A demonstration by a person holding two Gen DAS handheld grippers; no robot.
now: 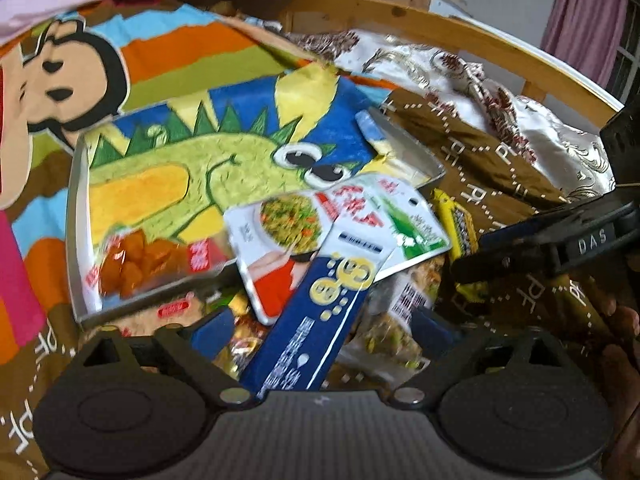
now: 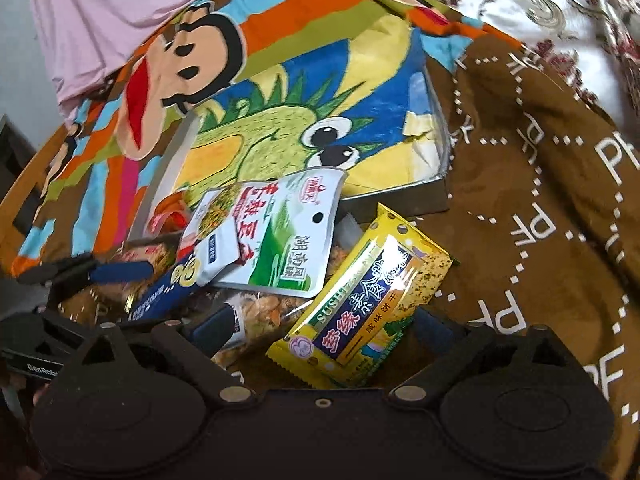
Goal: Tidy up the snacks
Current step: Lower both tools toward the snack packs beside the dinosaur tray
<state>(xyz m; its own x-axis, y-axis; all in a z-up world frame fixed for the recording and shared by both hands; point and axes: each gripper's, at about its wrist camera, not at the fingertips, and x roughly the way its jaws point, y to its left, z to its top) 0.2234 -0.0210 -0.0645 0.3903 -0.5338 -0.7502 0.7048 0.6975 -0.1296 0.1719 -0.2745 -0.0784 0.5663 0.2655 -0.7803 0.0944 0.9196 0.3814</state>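
While both grippers pointed down at a pile of snacks on a bed, neither one held anything. The left gripper (image 1: pixel 322 328) had its jaws spread wide, with a long blue box (image 1: pixel 320 312) lying between its fingers but not pinched. The right gripper (image 2: pixel 322 324) also had its jaws spread wide, and a yellow cracker pack (image 2: pixel 360 308) lay between its fingers, not squeezed.

A shallow tray (image 2: pixel 400 192) with a green dinosaur picture inside sat on a brown blanket (image 2: pixel 540 220), just behind the pile. One orange snack bag (image 1: pixel 140 264) lay inside the tray, at its near left corner. A white and green bean bag (image 2: pixel 276 236) leaned on the tray's front edge and rested on top of the blue box. A clear bag of mixed nuts (image 2: pixel 260 308) lay under the others. Behind the tray was a bright blanket with a cartoon monkey (image 2: pixel 192 60) on it.
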